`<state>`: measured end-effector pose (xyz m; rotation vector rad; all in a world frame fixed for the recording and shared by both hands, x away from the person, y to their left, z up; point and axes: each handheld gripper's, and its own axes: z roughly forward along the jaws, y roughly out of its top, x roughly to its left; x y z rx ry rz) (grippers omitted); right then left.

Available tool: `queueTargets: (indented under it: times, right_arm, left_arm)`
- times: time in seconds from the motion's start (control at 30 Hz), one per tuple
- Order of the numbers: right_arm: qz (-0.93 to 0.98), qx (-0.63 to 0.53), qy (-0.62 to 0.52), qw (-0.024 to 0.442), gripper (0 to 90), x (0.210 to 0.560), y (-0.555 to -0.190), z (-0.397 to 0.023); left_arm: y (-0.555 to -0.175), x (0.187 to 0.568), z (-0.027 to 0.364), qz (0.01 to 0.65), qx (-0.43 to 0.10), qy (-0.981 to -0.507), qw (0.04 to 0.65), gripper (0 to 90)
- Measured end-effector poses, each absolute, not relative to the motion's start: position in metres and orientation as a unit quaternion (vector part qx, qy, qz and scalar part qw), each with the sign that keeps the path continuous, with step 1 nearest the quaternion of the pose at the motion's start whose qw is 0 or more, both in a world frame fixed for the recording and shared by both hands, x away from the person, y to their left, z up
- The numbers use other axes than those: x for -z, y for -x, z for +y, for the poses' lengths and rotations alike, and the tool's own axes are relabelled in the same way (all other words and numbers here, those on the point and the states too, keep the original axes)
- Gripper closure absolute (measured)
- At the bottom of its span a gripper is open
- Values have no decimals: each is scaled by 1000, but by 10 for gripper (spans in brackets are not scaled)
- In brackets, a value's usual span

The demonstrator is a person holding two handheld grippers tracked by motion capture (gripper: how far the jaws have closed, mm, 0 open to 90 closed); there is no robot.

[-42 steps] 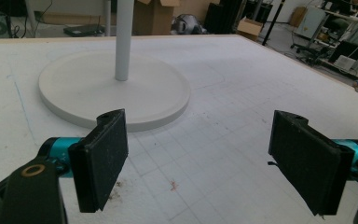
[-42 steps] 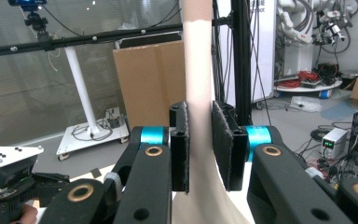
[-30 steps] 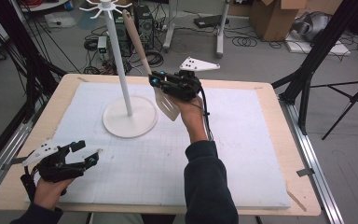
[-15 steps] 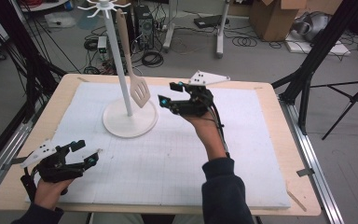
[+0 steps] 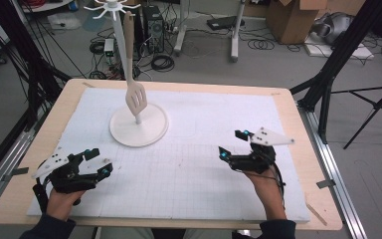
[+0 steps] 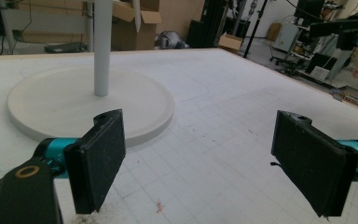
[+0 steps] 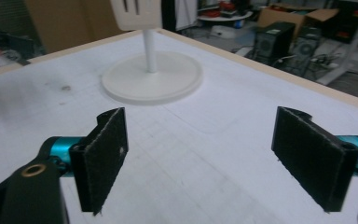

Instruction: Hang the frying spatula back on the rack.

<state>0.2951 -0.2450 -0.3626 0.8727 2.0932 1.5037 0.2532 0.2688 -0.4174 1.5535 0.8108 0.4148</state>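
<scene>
A white stand (image 5: 138, 124) with a round base and a tall pole sits on the far left part of the white gridded mat (image 5: 189, 169) that covers the wooden table (image 5: 298, 119). A pale slotted spatula (image 5: 135, 97) hangs from one of the hooks at the top of the pole, its blade just above the base and beside the pole. The left gripper (image 5: 92, 164) rests low over the near left corner of the mat, held in the person's left hand (image 5: 62, 199); its jaws stand wide apart with nothing between them. The right gripper (image 5: 231, 144) sits over the near right part of the mat, well apart from the stand, jaws likewise spread wide and empty, held by the right hand (image 5: 266, 186)
</scene>
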Motion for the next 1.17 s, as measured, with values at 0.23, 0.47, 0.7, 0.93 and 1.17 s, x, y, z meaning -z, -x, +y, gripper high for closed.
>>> queueTargets:
  times: [0.23,0.47,0.7,0.93,1.17]
  right_arm:
    - [736,-528,-351,239,161,388,-267,-275]
    - [737,-520,-361,238,161,398,-259,-275]
    - [741,-519,-358,229,162,399,-261,-271]
    - [741,-519,-360,228,162,400,-263,-273]
    - [739,-517,-366,230,162,403,-263,-274]
  left_arm:
    - [-252,417,266,351,-185,-674,624,179]
    - [-249,416,265,349,-188,-675,622,179]
    - [-248,416,262,349,-189,-676,621,180]
    - [-249,416,262,352,-187,-677,618,180]
    - [-251,417,259,352,-185,-681,616,180]
